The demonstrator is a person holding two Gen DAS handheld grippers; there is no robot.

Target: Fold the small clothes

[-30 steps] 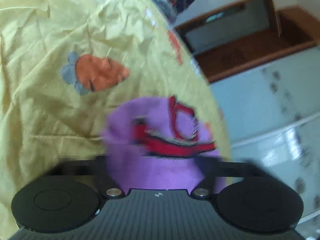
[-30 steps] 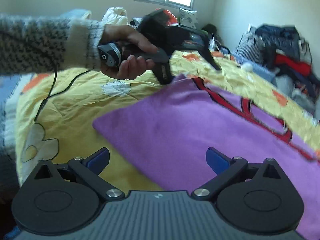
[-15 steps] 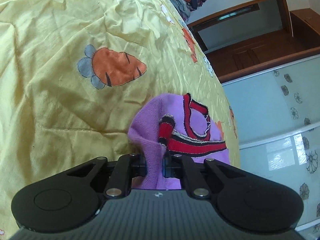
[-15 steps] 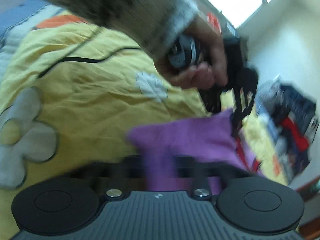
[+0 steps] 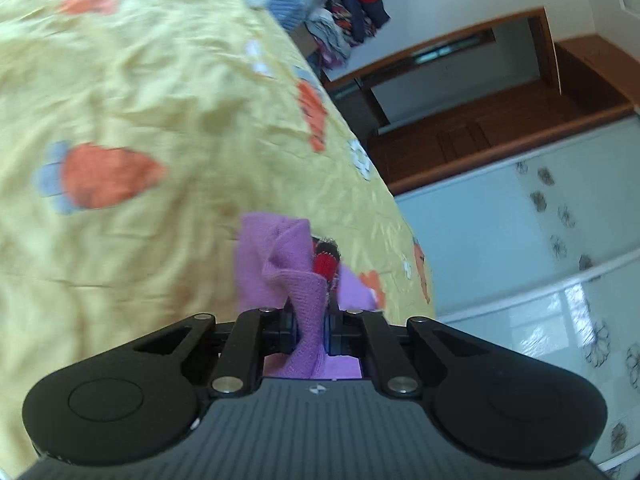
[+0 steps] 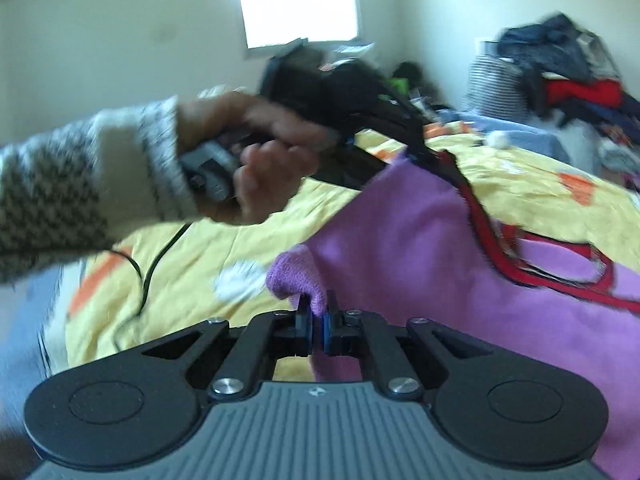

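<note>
Pinching opposite corners, left gripper (image 5: 312,330) and right gripper (image 6: 316,326) both clamp the purple garment (image 6: 420,248), stretched between them above the yellow bedspread (image 5: 140,100).

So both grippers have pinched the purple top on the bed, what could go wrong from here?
1. The right gripper pinches only a small bunched corner of the purple top, so it may slip free when lifted.
2. The left gripper holds a twisted fold near the red trim; a fold made from here could come out crooked.
3. The black cable lies on the yellow bedspread near the top and could snag.
</note>
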